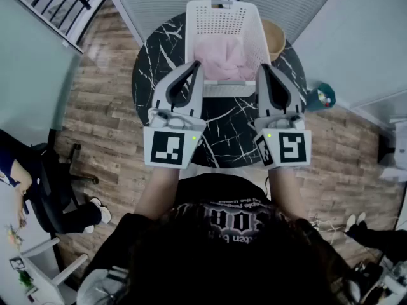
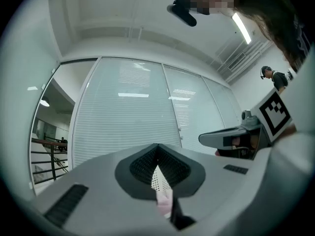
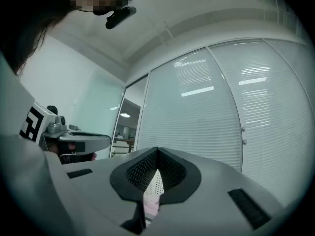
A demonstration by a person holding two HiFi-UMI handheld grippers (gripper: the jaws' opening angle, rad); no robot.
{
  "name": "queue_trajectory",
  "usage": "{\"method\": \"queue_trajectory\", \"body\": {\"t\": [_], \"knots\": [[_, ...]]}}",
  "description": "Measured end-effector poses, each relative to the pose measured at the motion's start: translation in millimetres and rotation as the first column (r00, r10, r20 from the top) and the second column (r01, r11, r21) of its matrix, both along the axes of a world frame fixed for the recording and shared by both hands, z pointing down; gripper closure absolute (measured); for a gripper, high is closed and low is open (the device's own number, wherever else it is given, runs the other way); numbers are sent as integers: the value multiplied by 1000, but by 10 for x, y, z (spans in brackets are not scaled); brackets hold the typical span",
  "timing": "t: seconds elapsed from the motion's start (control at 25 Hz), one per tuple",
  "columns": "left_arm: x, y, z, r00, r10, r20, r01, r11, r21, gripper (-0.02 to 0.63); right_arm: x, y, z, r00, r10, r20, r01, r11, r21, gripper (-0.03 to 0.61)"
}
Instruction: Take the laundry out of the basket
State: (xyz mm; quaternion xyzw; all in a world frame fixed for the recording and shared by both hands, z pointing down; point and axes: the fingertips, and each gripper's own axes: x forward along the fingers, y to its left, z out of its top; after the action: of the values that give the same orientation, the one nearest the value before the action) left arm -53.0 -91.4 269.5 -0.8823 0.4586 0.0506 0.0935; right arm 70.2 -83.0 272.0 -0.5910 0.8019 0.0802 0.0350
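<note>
pink laundry point(image 1: 219, 62) in basket point(image 1: 224, 18), seemingly beyond fingers point(image 1: 197, 81)

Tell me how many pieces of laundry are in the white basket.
1 visible: a pink cloth bunched at the near end of the white basket; more may be hidden underneath.

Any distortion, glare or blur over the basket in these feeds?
Head view: sharp, evenly lit, basket and pink laundry clear. Left gripper view: strong fisheye, dark corners, shut left claw fills the bottom. Right gripper view: same, with right claw.
</note>
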Motion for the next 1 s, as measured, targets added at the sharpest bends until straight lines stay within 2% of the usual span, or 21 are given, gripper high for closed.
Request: {"method": "queue_trajectory", "body": {"t": [0.32,0.6,1.0], "knots": [[90,-8,32,999,34,23,-34,999,-27,612,-21,6,-6,999,-25,27,25,1000,-17,552],[134,-53,37,999,37,31,-36,999,-28,612,-103,-22,48,994,-104,29,105,993,-47,551],[296,-183,52,999,29,44,-28,999,-42,612,86,-109,76,994,-104,23,105,993,-52,549]]}}
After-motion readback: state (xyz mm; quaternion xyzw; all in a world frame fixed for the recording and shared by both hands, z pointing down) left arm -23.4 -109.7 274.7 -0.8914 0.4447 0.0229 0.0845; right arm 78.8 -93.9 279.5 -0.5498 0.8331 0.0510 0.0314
